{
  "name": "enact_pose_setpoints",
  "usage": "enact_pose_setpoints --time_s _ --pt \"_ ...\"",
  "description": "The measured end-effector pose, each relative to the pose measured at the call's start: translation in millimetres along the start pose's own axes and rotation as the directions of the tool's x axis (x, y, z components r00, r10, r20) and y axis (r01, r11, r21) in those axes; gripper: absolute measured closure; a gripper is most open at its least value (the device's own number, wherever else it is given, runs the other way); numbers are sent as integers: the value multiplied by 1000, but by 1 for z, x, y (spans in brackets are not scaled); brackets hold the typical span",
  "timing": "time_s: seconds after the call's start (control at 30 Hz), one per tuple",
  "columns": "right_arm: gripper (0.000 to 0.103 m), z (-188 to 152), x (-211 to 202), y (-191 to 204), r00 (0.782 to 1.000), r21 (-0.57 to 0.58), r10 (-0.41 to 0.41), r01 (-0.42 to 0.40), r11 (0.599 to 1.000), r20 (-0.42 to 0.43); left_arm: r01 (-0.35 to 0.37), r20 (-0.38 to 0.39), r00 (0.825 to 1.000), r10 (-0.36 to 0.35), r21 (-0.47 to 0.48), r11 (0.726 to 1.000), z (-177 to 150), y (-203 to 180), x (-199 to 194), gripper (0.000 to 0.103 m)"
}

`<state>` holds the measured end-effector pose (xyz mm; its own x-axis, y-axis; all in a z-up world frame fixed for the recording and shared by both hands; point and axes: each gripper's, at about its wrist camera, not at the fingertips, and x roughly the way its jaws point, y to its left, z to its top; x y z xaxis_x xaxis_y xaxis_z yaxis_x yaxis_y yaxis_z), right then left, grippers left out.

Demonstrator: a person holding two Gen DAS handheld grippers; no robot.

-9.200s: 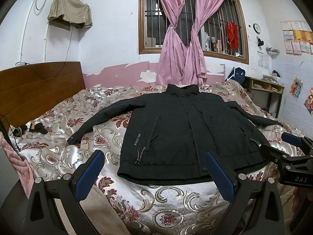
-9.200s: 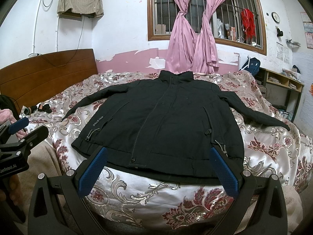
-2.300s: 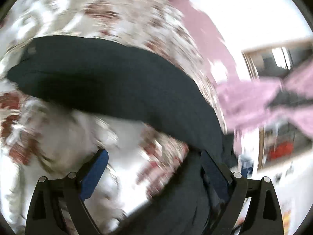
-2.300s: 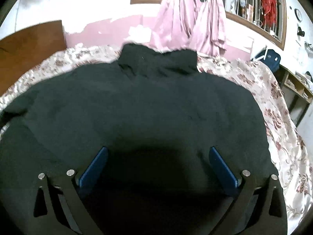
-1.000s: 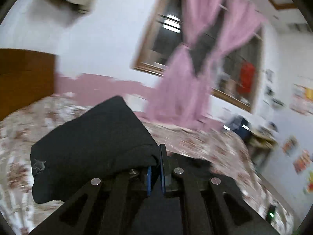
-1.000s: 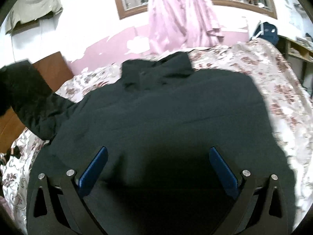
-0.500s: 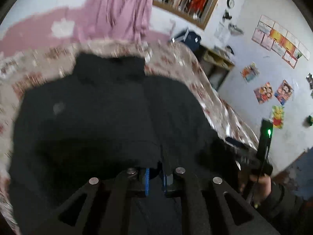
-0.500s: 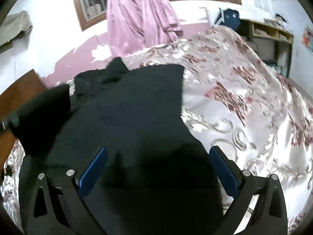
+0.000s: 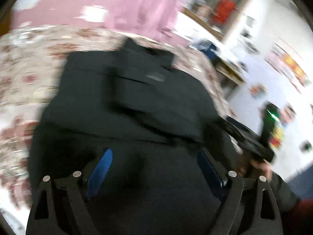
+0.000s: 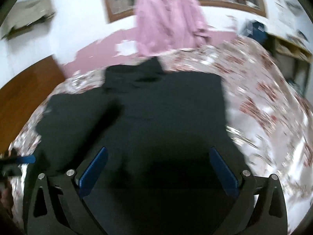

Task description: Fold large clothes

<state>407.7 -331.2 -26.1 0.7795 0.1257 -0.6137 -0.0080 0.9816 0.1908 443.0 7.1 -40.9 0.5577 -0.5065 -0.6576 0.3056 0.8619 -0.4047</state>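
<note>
Bedspread (image 10: 270,101), flowered and shiny, shows at the far left of my left view, and across its middle lies the black jacket (image 10: 166,113), collar toward the pink curtain (image 10: 166,19). Its left sleeve (image 9: 148,90) now lies folded over the body. My left gripper (image 9: 154,170) has just been opening; its blue pads stand wide apart above the cloth with nothing pinched between them, so I judge the sleeve is released. Further right, my right gripper (image 10: 158,170) hangs with its jaws apart too, empty, over the jacket's lower half, and the right side already looks tucked in to a straight edge.

To do this step well, I should draw my left gripper clear without snagging the sleeve, check that it lies flat inside the body's outline, then take the hem with both grippers at matching spots so the next fold comes up even.
</note>
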Motion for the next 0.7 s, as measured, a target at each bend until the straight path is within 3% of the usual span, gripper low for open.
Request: enact_pose_setpoints --time_s 0.07,0.17,0.27,0.37,0.43,0.47,0.53,0.57,0.6,0.7 --pt "2 4 2 30 999 -80 32 -32 996 1 -135 31 990 139 -94 986 4 29 -12 14" --pt "2 6 9 91 997 -257 82 -81 963 -7 -244 25 966 259 -256 935 8 71 -22 11" --pt "2 3 15 144 995 -412 103 -96 906 -5 -281 22 952 304 -326 903 12 95 -25 11" --pt "2 1 29 189 999 -526 52 -51 849 -14 -318 5 942 337 -321 892 15 100 -19 11" --pt "20 4 34 204 999 -539 29 -32 842 -14 -330 -3 939 344 -295 897 19 94 -12 11" --pt "41 7 33 205 1000 -530 27 -29 847 -11 -328 -3 940 341 -283 901 22 91 -9 11" --pt "58 17 26 198 999 -477 45 -45 878 -11 -331 1 940 342 -247 911 27 81 -4 11" --pt "74 22 18 193 998 -444 59 -53 895 1 -333 6 939 343 -228 915 30 76 -1 11" --pt "81 26 10 185 998 -416 59 -48 908 14 -332 9 940 342 -216 918 33 75 2 11" --pt "84 37 -10 146 996 -304 63 -41 952 65 -335 17 939 343 -179 925 39 63 14 11"
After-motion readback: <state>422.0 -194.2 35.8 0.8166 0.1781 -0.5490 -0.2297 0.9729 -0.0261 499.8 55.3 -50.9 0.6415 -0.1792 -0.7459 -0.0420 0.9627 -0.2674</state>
